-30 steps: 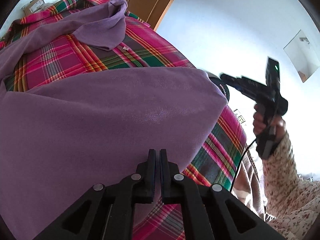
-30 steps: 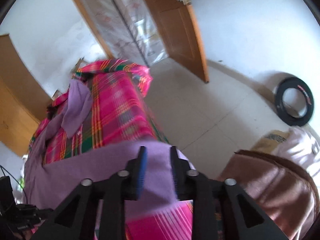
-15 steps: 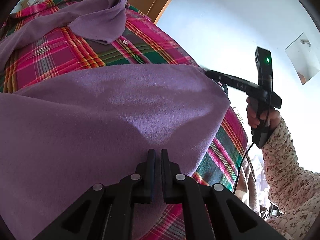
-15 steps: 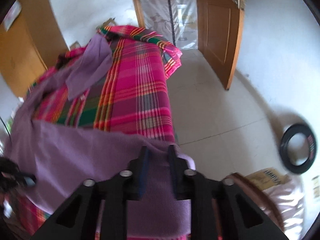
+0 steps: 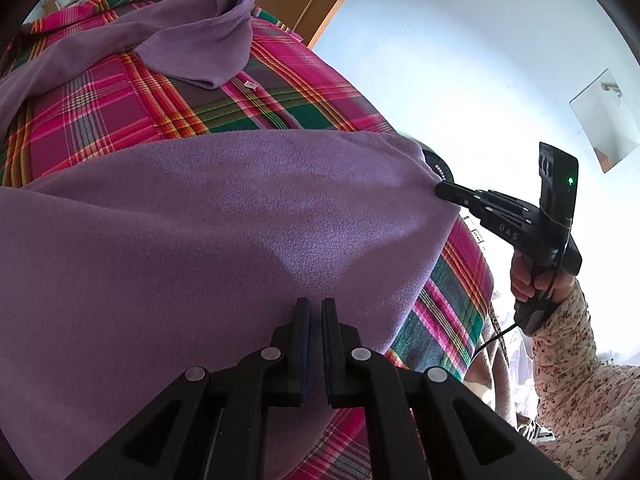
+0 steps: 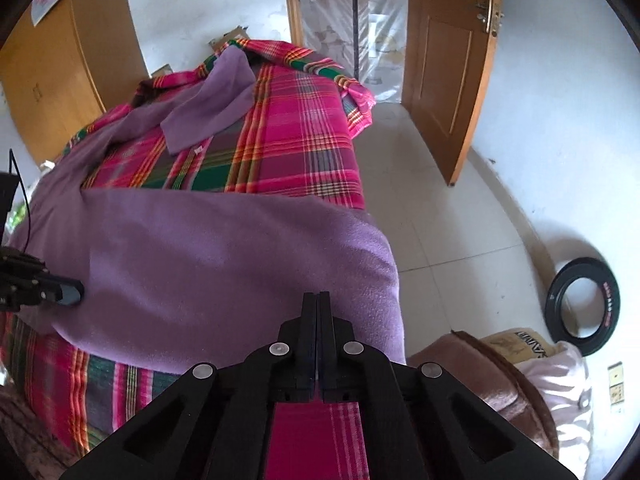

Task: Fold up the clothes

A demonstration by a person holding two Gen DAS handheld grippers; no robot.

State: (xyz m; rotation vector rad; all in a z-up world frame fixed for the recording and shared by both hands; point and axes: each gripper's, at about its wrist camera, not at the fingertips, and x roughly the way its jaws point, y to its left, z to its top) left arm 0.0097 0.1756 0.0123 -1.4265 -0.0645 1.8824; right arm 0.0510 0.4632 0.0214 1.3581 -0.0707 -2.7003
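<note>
Purple garment lies on plaid bed, near edge folded over; left tongs pinch its near hem; right tongs, pressed together, pinch its right corner.

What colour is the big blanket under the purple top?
The blanket is plaid, mostly bright pink with green, orange and dark stripes. The right wrist view shows it best.
</note>
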